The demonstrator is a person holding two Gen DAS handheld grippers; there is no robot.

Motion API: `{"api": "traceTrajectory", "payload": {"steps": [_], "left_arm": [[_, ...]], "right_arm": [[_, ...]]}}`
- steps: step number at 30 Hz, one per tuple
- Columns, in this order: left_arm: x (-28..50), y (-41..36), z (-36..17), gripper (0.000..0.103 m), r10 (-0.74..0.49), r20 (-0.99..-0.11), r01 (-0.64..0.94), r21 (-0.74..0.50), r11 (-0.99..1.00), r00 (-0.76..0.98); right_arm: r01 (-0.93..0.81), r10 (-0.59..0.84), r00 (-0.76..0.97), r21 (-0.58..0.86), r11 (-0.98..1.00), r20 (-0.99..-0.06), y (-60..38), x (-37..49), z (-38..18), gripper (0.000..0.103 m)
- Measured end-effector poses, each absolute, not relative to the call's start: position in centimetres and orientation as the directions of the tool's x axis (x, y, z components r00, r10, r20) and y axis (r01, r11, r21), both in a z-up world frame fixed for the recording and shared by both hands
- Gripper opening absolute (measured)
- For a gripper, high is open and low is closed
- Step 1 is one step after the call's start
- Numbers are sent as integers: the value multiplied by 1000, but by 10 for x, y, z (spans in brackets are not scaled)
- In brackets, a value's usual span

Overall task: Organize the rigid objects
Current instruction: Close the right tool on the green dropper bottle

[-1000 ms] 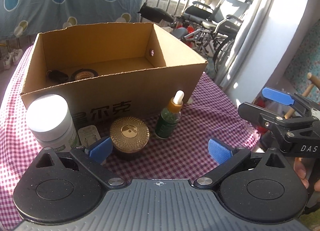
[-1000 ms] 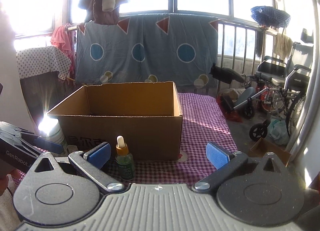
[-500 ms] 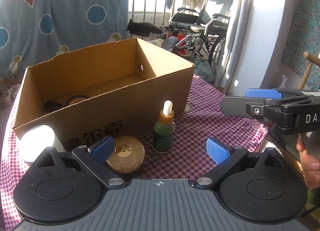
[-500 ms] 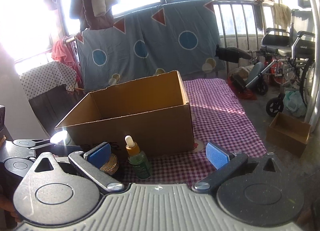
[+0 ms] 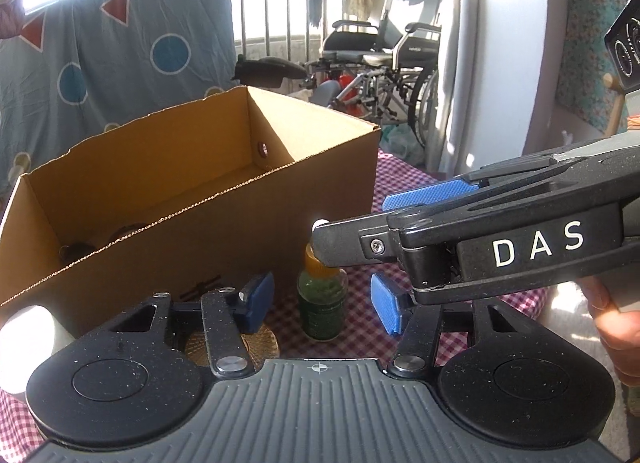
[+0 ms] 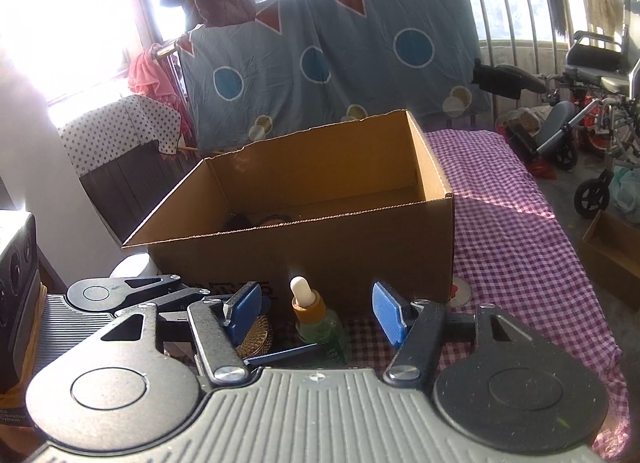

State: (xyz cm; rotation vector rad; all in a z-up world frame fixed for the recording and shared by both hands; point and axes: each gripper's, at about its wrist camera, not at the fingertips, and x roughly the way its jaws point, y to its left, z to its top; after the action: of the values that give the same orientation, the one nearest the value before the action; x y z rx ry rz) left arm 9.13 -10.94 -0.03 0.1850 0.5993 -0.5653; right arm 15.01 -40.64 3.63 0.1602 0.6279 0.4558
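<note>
A: State the tongs and the task item, nearest first.

B: Left gripper (image 5: 322, 305): jaws closing, blue pads either side of the small green glass dropper bottle with amber collar and white bulb (image 5: 322, 309), not pressing it. Right gripper (image 6: 314, 309): jaws closing, same bottle between its pads, gaps visible. Its body reads "DAS" in the left wrist view.

A: Position?

B: The bottle stands just in front of the open brown cardboard box (image 6: 320, 259). The round gold ribbed lid (image 6: 252, 339) sits left of it, partly hidden.

A: Box print?

B: Dark characters, mostly covered by the left gripper's finger; unreadable. Items inside the box are indistinct.
</note>
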Motion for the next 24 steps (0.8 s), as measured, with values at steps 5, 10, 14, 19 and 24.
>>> {"api": "traceTrajectory", "payload": {"steps": [5, 10, 14, 19, 24], "left_arm": [[97, -114, -1, 36, -447, -590, 546, -13, 838, 672], [101, -114, -2, 29, -461, -597, 545, -47, 837, 656], [101, -115, -2, 28, -469, -593, 545, -60, 837, 655], [101, -119, 0, 27, -504, -592, 557, -109, 823, 629], [94, -126, 0, 29, -536, -589, 586, -126, 800, 605]], "right_arm": [[-385, 495, 673, 311, 869, -550, -399, 162, 27, 43], [-376, 504, 659, 335, 864, -559, -399, 170, 21, 26], [-367, 504, 660, 347, 863, -557, -404, 171, 22, 24], [-345, 482, 668, 337, 876, -567, -414, 165, 25, 24], [-314, 478, 675, 367, 876, -562, -431, 158, 24, 24]]}}
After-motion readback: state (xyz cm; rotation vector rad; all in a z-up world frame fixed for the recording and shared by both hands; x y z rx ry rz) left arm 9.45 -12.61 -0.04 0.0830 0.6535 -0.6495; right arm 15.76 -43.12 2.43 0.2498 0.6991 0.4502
